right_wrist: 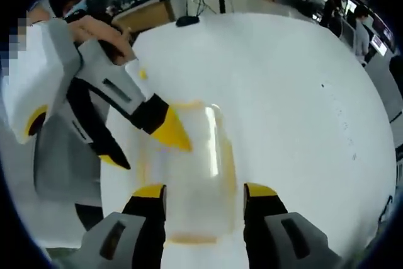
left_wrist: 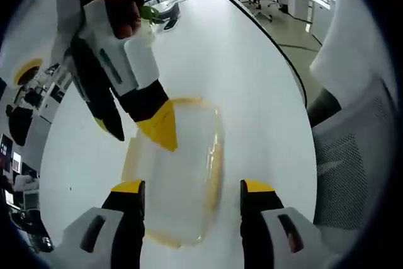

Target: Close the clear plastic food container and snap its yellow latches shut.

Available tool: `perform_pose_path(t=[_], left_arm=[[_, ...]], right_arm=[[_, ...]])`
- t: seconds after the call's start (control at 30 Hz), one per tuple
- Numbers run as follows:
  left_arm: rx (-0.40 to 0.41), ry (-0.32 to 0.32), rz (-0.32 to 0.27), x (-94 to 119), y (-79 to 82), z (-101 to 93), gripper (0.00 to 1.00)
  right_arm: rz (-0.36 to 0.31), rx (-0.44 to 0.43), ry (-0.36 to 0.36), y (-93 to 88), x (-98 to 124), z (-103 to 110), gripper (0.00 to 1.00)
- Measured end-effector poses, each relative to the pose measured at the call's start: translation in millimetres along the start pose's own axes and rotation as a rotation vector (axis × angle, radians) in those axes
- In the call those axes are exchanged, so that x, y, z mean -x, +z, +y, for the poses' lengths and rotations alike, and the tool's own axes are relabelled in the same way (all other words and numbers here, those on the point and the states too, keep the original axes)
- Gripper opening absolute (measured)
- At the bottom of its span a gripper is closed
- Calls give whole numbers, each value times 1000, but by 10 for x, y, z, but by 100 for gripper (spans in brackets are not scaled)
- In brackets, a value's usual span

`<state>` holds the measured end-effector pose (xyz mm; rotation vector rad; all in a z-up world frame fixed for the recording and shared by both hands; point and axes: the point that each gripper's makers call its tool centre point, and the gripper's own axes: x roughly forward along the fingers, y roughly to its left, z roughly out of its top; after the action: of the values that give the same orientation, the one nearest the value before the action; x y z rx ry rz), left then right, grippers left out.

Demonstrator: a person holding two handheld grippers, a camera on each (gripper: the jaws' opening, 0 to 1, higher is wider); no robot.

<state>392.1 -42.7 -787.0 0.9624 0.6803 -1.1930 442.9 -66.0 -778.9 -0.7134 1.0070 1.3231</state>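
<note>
A clear plastic container [left_wrist: 189, 162] with a yellow rim lies flat on the white table [left_wrist: 239, 61], just beyond my left gripper [left_wrist: 193, 188], whose yellow-tipped jaws stand open over its near end. My right gripper [left_wrist: 145, 140] reaches in from the upper left, open, one yellow fingertip [left_wrist: 160, 129] resting on the container's far left corner. In the right gripper view the container [right_wrist: 201, 162] lies ahead of my open right gripper [right_wrist: 204, 193], and my left gripper [right_wrist: 154, 155] comes in from the left, open. Whether the latches are snapped is too blurred to tell.
A grey mesh chair [left_wrist: 352, 168] stands beside the table's right edge. A green object [left_wrist: 148, 12] and a dark item [right_wrist: 187, 21] lie at the table's far ends. A hand [right_wrist: 101, 29] holds the left gripper. People sit at desks in the background [right_wrist: 359, 29].
</note>
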Motion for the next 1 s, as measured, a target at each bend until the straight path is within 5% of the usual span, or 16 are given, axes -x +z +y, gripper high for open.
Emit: perform_pose_path(t=[1.0], left_arm=[[25, -47, 34, 22, -274, 205, 82]], right_arm=[[3, 28, -78, -203, -13, 233, 60]])
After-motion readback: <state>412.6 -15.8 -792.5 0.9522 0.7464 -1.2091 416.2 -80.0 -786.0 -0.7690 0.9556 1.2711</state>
